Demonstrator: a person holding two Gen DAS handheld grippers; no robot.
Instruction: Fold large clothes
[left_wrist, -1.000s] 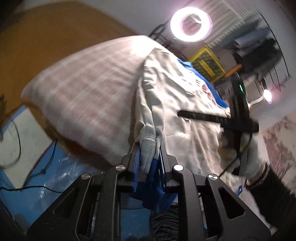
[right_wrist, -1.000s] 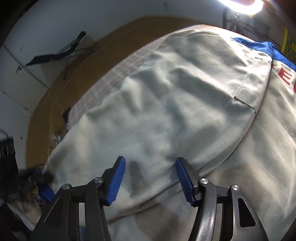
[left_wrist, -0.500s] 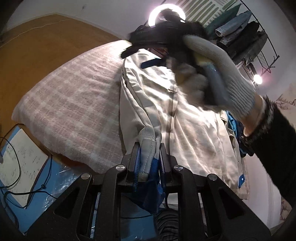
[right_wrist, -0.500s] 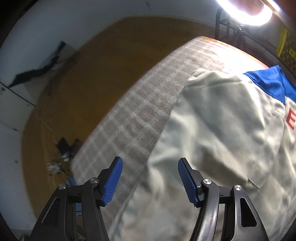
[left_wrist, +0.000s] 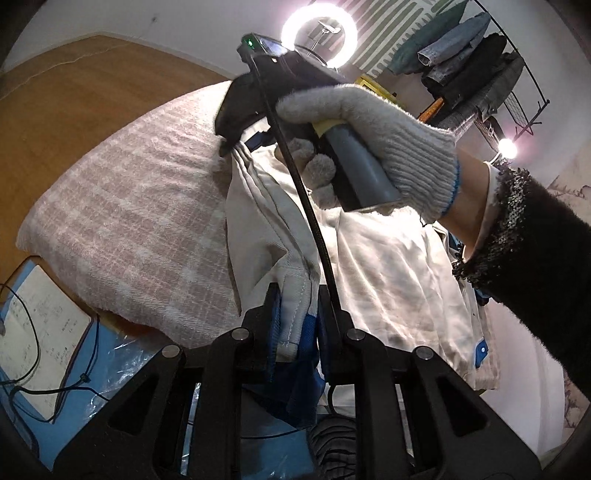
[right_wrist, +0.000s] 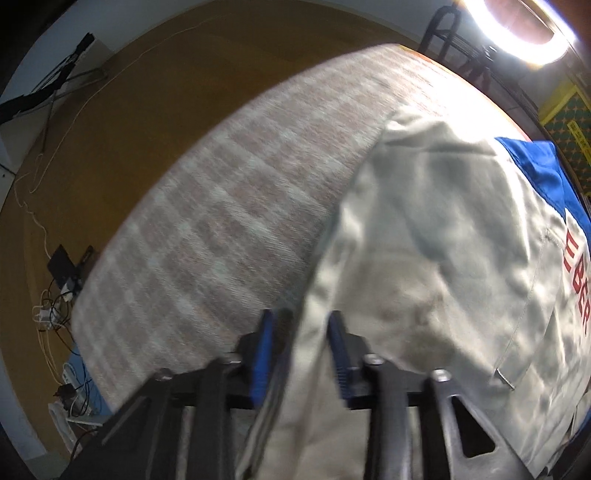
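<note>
Your left gripper, low in the frame's centre, has its jaws pinched on the sleeve cuff of the beige jacket, keeping that sleeve taut along the fold line. The jacket lies across the checked blanket, filling the frame's right half. Your right gripper, lower centre, has just been closing its jaws on the jacket's left edge, cloth between the blue pads; with both ends pinned, you can likely carry this side over.
</note>
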